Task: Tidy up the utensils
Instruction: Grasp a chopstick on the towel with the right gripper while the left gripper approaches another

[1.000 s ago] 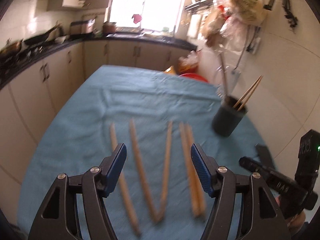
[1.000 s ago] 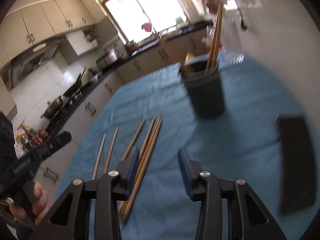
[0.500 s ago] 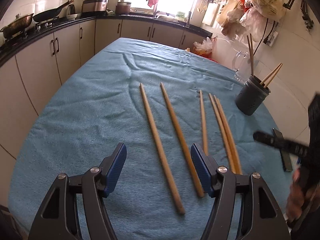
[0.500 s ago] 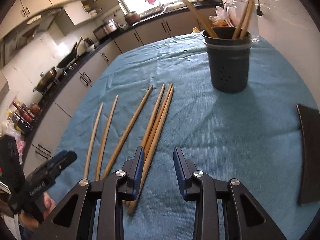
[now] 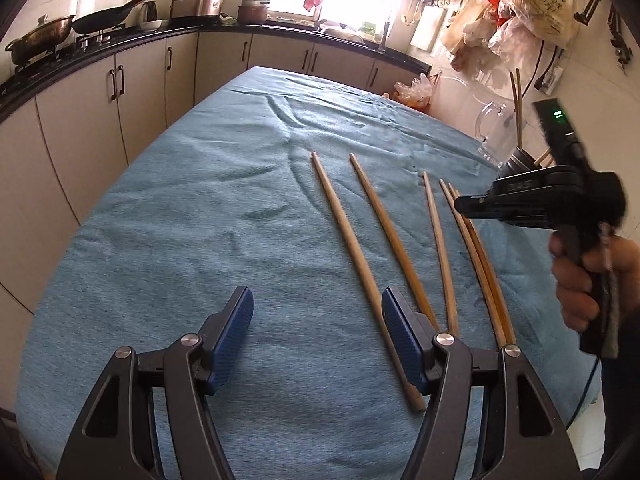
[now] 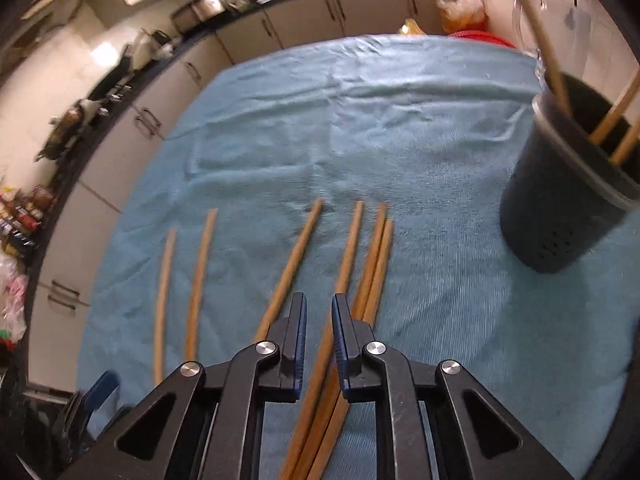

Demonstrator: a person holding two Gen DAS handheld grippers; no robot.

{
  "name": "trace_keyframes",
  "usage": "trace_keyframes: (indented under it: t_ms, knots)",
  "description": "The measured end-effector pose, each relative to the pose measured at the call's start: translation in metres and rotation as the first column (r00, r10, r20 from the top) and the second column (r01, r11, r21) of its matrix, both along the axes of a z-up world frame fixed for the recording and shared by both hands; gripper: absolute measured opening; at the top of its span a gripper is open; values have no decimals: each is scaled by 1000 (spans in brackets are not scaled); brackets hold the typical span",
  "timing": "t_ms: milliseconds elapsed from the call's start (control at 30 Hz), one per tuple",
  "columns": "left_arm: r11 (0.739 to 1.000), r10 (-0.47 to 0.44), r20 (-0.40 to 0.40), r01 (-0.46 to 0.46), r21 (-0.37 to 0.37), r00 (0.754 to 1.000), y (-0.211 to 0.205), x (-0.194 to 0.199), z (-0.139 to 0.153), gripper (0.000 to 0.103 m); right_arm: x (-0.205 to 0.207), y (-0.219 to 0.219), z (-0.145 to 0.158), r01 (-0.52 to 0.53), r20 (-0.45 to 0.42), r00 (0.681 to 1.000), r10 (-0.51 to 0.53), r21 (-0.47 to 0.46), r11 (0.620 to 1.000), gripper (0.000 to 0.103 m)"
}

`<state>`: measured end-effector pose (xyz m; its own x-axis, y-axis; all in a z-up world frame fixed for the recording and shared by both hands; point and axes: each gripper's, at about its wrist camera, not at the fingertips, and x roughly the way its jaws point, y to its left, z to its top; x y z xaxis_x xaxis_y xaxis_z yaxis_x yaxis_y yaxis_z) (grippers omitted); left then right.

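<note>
Several wooden chopsticks [image 5: 360,264] lie side by side on the blue cloth [image 5: 192,220]. My left gripper [image 5: 318,320] hangs open over bare cloth, and its right finger [image 5: 400,332] stands over the near ends of the left pair. My right gripper [image 6: 319,304], held by a hand [image 5: 576,276], hovers above the right-hand chopsticks [image 6: 348,256]. Its jaws are closing to a narrow gap. One chopstick shows through that gap below, and the pads do not press on it. A dark holder [image 6: 560,208] with several chopsticks in it stands at the right.
A glass pitcher [image 5: 494,128] stands behind the holder near the wall. Cabinets [image 5: 120,92] and a counter with pans run along the left and the far side. Bags [image 5: 528,4] hang on the right wall. The cloth's left half carries nothing.
My right gripper swung left from in front of the holder to above the right chopsticks, tipped down, and its jaws narrowed. My left gripper sank nearer the cloth and stayed open.
</note>
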<state>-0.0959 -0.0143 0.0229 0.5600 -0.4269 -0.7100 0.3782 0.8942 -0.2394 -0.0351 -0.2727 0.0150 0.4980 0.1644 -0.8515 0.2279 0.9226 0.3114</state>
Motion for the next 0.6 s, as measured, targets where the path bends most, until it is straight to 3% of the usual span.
trace_keyframes:
  t_ms: [233, 400, 500, 600]
  knots:
    - [1000, 1, -18, -1, -10, 1000, 6, 5, -1, 66, 17, -3, -10, 27, -54, 998, -30, -56, 998, 13]
    - [999, -19, -26, 18, -29, 999, 1, 3, 8, 66, 21, 14, -9, -31, -59, 998, 23, -150, 988, 9]
    - [999, -34, -48, 32, -31, 998, -3, 6, 13, 66, 8, 11, -8, -24, -25, 999, 23, -51, 998, 7]
    - [998, -46, -96, 41, -47, 994, -10, 16, 17, 65, -18, 13, 8, -14, 75, 997, 16, -30, 999, 7]
